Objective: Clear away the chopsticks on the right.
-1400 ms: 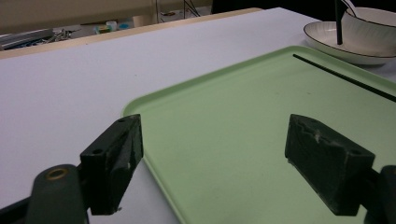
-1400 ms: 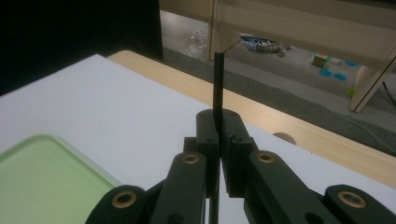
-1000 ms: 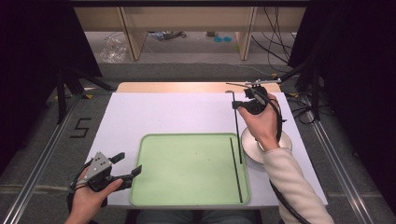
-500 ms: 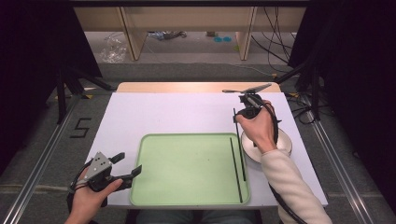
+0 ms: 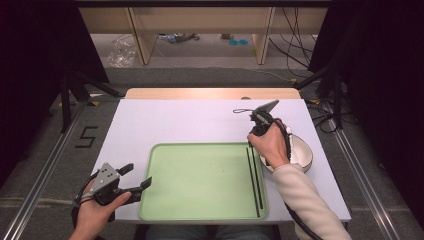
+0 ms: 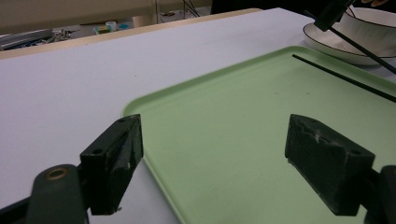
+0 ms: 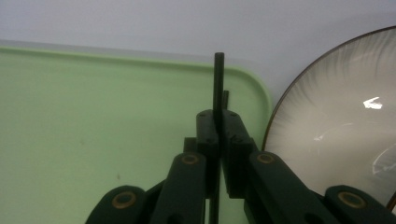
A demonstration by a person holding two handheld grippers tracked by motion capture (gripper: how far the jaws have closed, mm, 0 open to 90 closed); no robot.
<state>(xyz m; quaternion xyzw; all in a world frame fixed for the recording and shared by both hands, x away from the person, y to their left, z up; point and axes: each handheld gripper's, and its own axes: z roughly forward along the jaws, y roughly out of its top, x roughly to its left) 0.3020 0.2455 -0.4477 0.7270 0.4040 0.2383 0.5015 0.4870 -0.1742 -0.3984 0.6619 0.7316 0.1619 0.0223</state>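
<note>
A green tray (image 5: 200, 200) lies at the table's near middle. Along its right side two black chopsticks (image 5: 253, 180) run side by side. My right gripper (image 5: 254, 131) points down over the tray's far right corner. In the right gripper view it (image 7: 218, 119) is shut on one chopstick (image 7: 218, 79), whose end pokes out past the jaws. In the left gripper view that chopstick (image 6: 359, 46) slants above the other one (image 6: 345, 77), which lies flat in the tray. My left gripper (image 5: 137, 176) rests open at the tray's near left corner (image 6: 217, 140), nothing between its jaws.
A white bowl (image 5: 304, 152) stands just right of the tray, under the right hand; its rim (image 7: 327, 107) is close beside the shut jaws. The white table top (image 5: 175, 122) stretches beyond the tray. Cables trail off the table's far right.
The right gripper has come nearer and leftward from the table's far right, bringing its chopstick down alongside the one in the tray. The left gripper has not moved.
</note>
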